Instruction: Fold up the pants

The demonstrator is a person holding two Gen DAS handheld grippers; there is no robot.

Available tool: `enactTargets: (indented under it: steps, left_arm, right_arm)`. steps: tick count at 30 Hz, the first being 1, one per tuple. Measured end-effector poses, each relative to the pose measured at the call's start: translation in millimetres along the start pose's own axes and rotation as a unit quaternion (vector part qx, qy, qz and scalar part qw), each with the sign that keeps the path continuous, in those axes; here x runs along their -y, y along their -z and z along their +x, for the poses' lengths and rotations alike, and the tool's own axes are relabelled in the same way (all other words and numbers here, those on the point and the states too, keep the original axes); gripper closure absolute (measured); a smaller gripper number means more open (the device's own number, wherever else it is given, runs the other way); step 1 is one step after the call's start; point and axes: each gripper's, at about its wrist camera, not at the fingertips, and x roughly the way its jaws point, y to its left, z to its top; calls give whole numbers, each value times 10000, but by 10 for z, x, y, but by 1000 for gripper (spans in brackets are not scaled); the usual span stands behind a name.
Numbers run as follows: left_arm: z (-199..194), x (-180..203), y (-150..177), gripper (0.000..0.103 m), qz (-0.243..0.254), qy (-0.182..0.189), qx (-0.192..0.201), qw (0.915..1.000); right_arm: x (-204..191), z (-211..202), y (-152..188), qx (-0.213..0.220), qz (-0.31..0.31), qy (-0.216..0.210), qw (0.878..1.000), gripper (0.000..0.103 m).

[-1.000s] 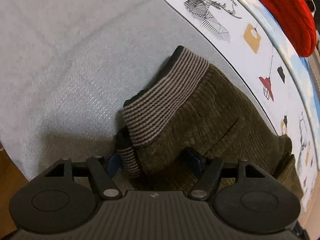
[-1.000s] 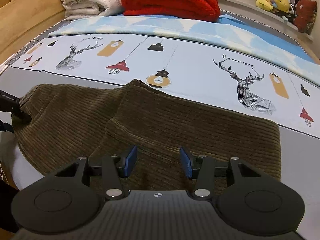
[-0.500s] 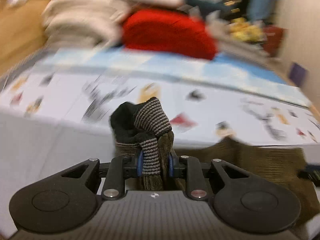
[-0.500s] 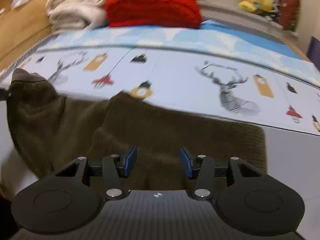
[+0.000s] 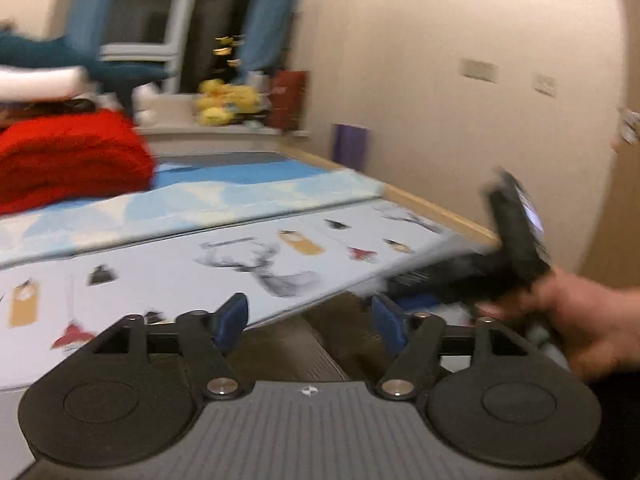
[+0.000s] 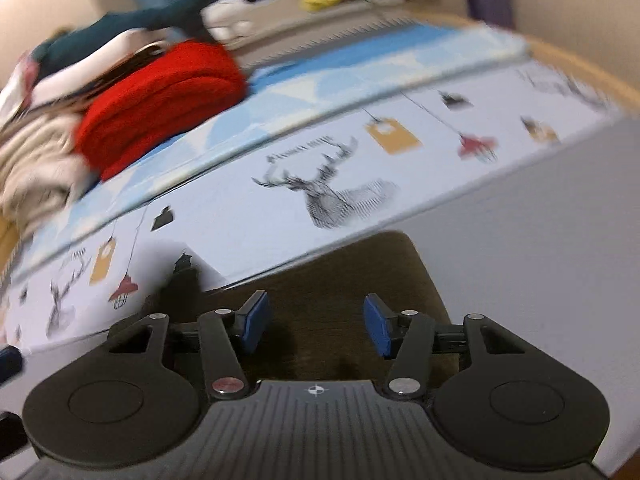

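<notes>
The olive corduroy pants lie folded on the bed, and their dark cloth also shows under the left gripper as pants. The left gripper's jaws are opening, the blue pads stand wide apart and press on nothing. My right gripper hovers over the pants, tilted; its jaws are opening too, with only the cloth beneath them. In the left wrist view a hand holds the blurred right gripper body just to the right. The striped waistband is not clearly visible.
A printed bed sheet with deer and lamps covers the bed. A red blanket and cream folded bedding are stacked at the far side. Yellow plush toys sit on a ledge. A wooden bed edge and wall close the right.
Half a second ago the left gripper was shut on the striped waistband and carrying it right; now it has let go and stands wide. The right gripper has rolled and shifted, jaws slightly wider.
</notes>
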Motion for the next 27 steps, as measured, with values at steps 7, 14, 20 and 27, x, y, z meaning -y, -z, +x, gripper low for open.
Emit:
enactTargets:
  steps: [7, 14, 20, 27]
  left_arm:
    - [297, -538, 163, 28, -340, -1305, -1228, 9832]
    - [244, -804, 359, 28, -463, -1678, -1706, 9698]
    - [102, -815, 343, 28, -613, -1758, -1678, 9681]
    - [7, -827, 296, 28, -695, -1824, -1560, 9683]
  right_arm:
    - [-78, 367, 162, -1122, 50, -420, 9928, 28]
    - [-402, 679, 398, -1753, -346, -192, 9837, 12]
    - [-493, 767, 491, -1749, -354, -99, 9839, 5]
    - [-572, 630, 482, -1274, -900, -410, 9869, 55]
